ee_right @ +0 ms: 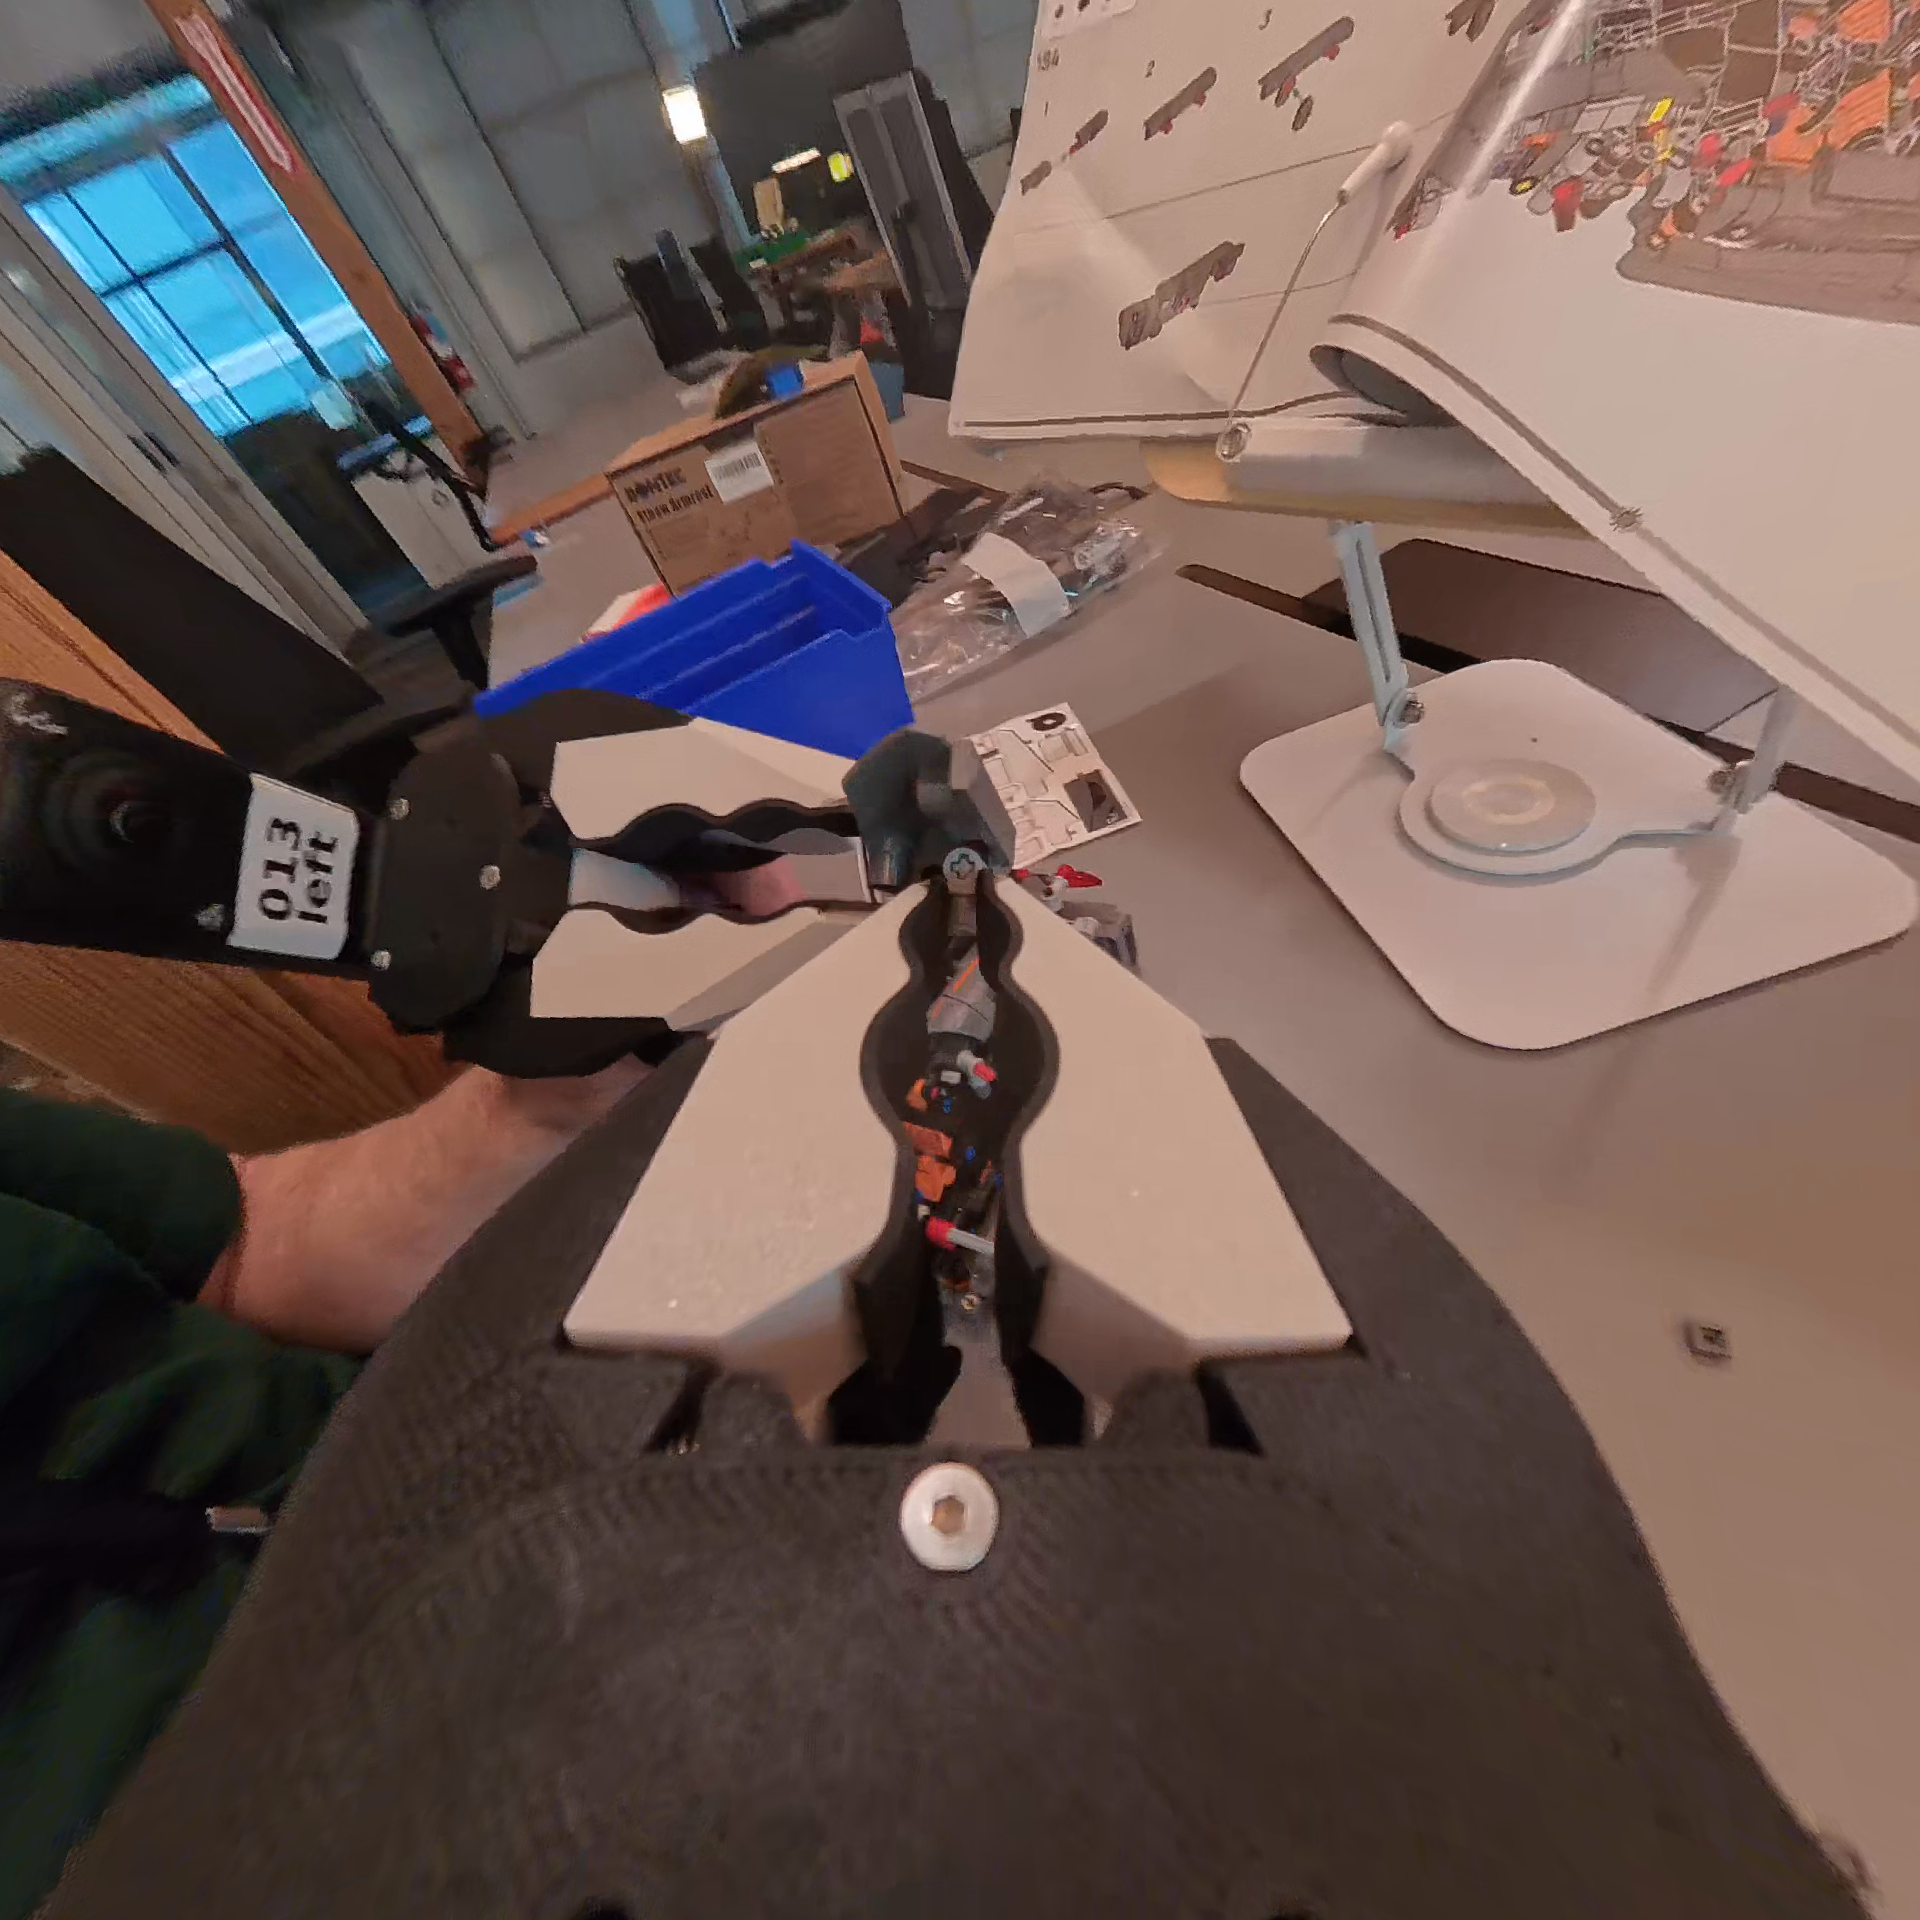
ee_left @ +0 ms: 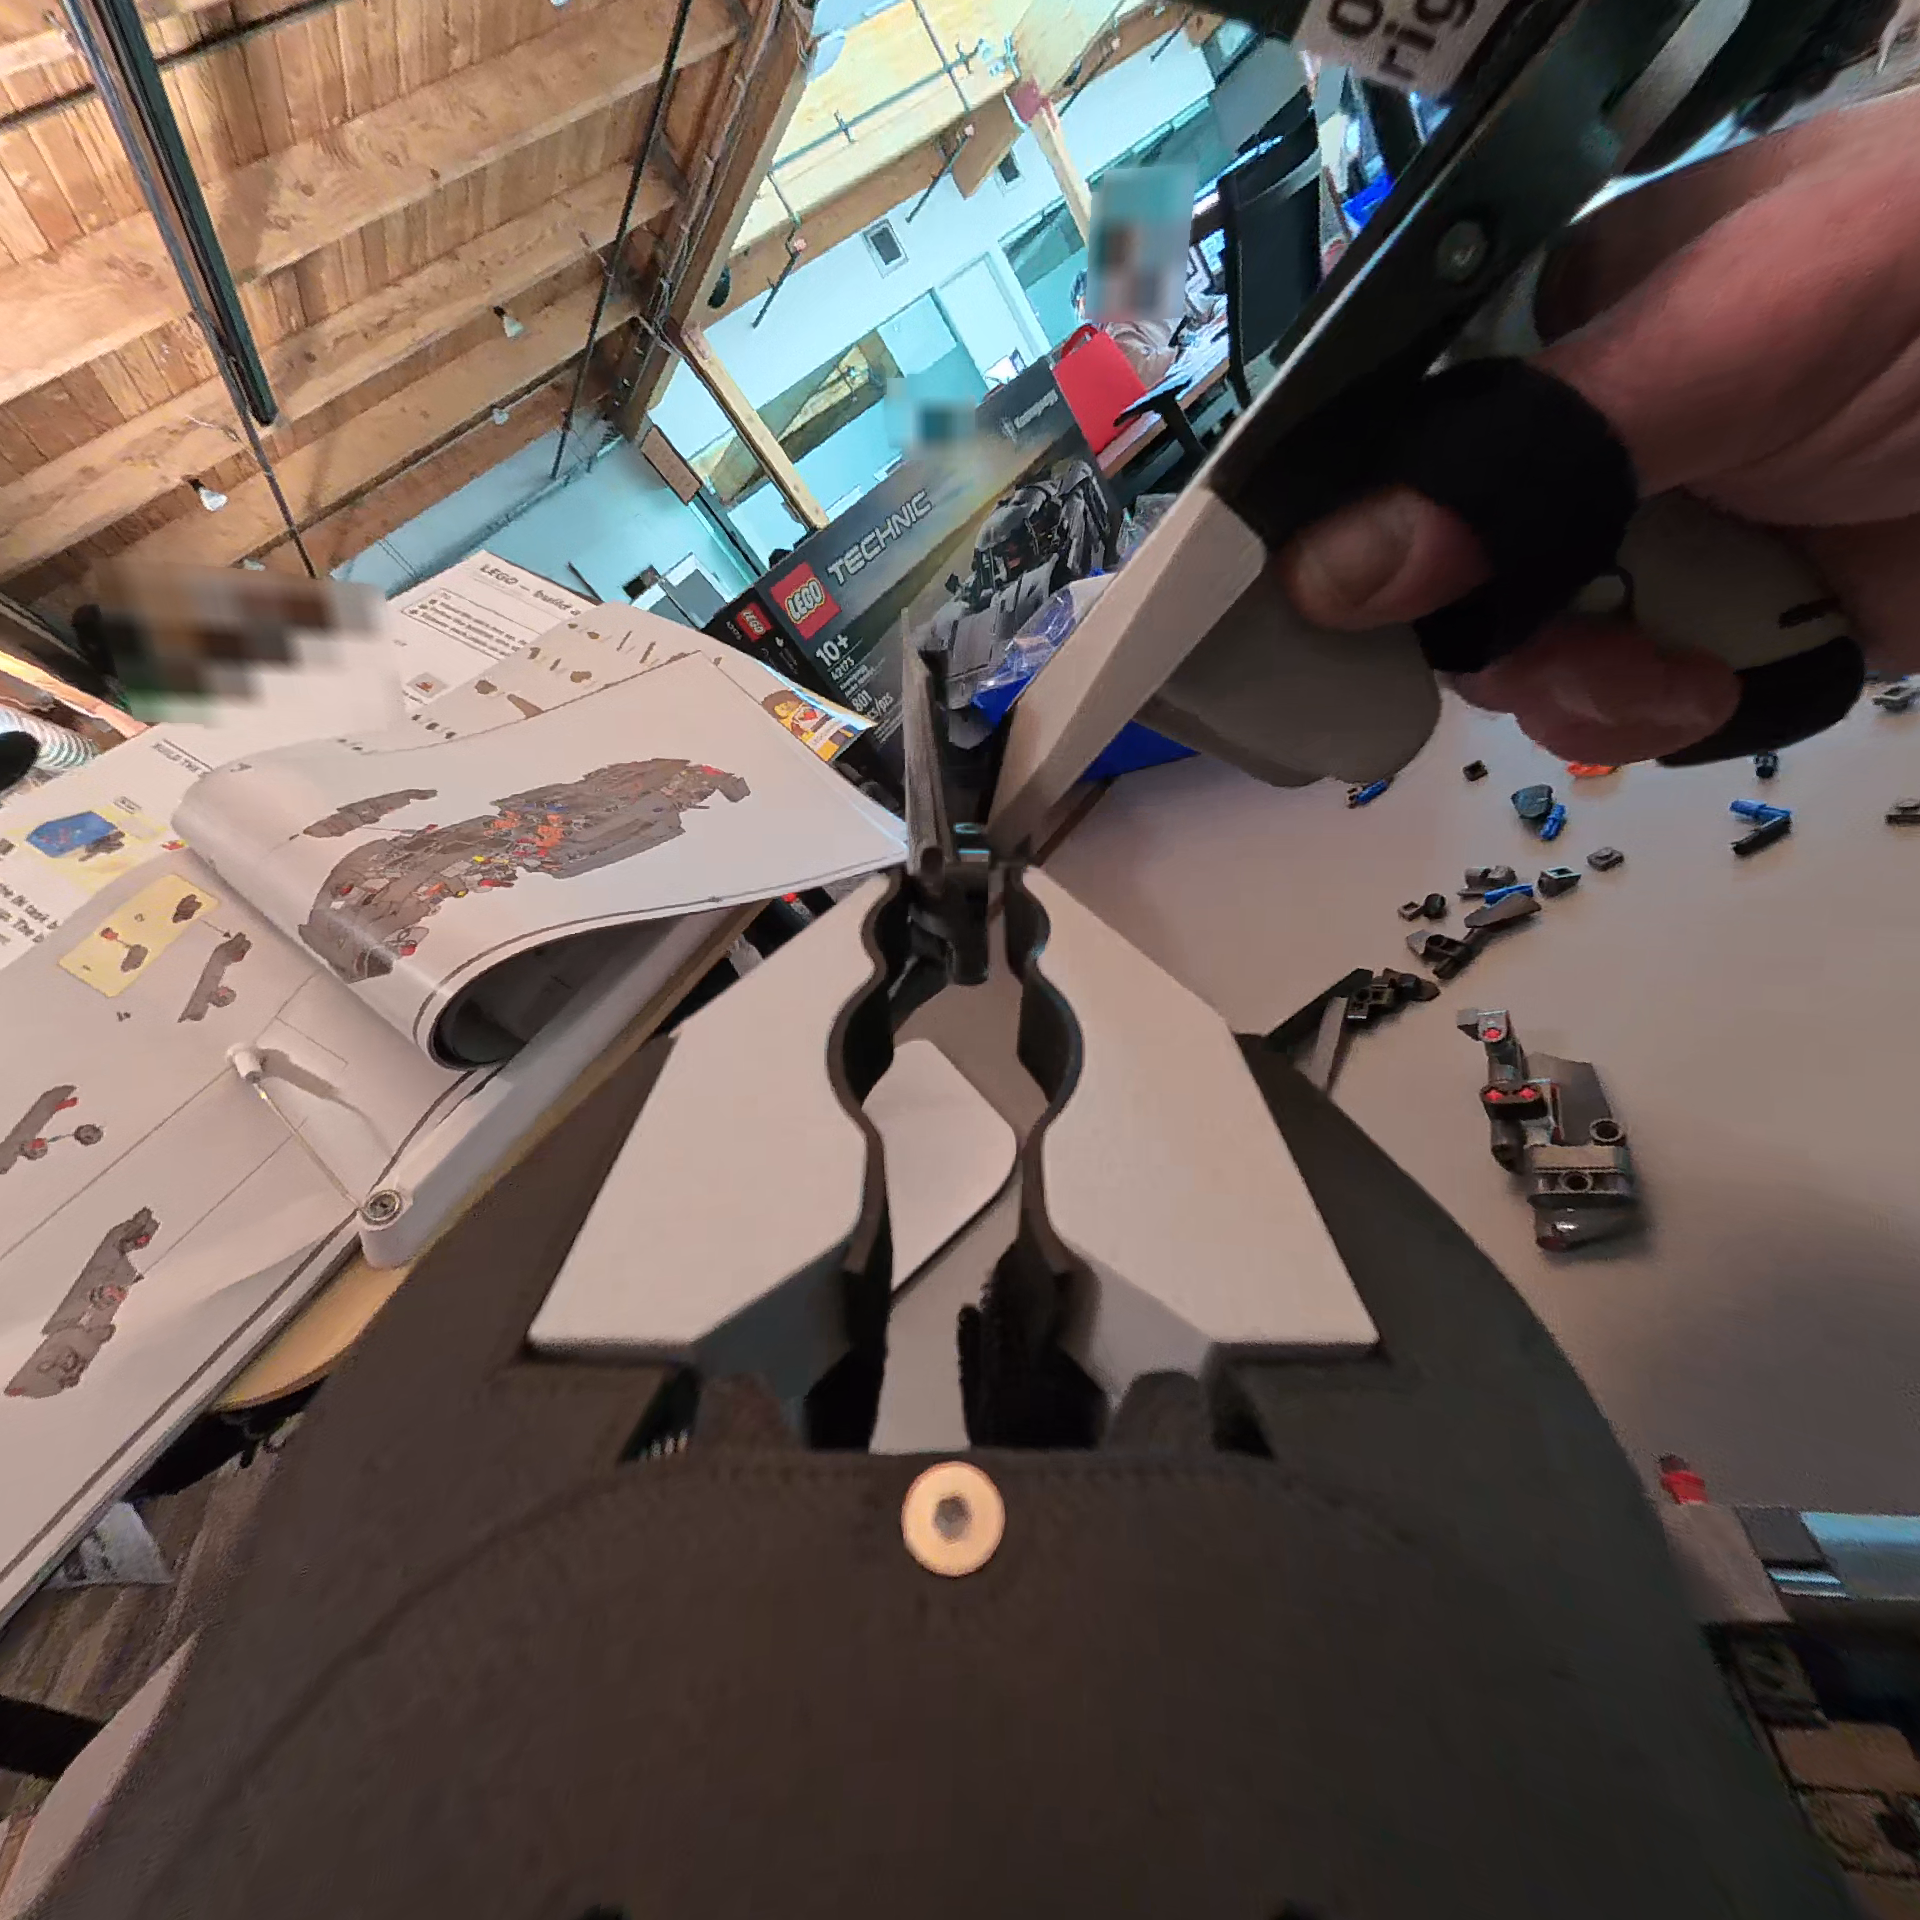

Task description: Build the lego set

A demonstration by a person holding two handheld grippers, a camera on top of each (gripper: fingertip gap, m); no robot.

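Lego assembly [ee_right: 914,800], dark grey, is pinched in the left tongs [ee_right: 868,831], held in the air above the table [ee_right: 1455,1195], probably so both tools can reach it. Right tongs [ee_right: 961,883] are closed on a light pin [ee_right: 963,862], its tip touching the assembly's side, seemingly being pushed into a hole. Loose parts [ee_left: 1475,914] lie beyond the right tongs, well apart. A manual [ee_left: 540,810] on its stand [ee_right: 1538,831] crowds one side; the bin [ee_right: 748,655] sits behind.

Print stands on a black set box [ee_left: 831,613] beyond the left claw [ee_left: 951,894], on a white label [ee_right: 291,883] on that claw's body, and on a cardboard box [ee_right: 748,478] beyond the right claw [ee_right: 961,883].
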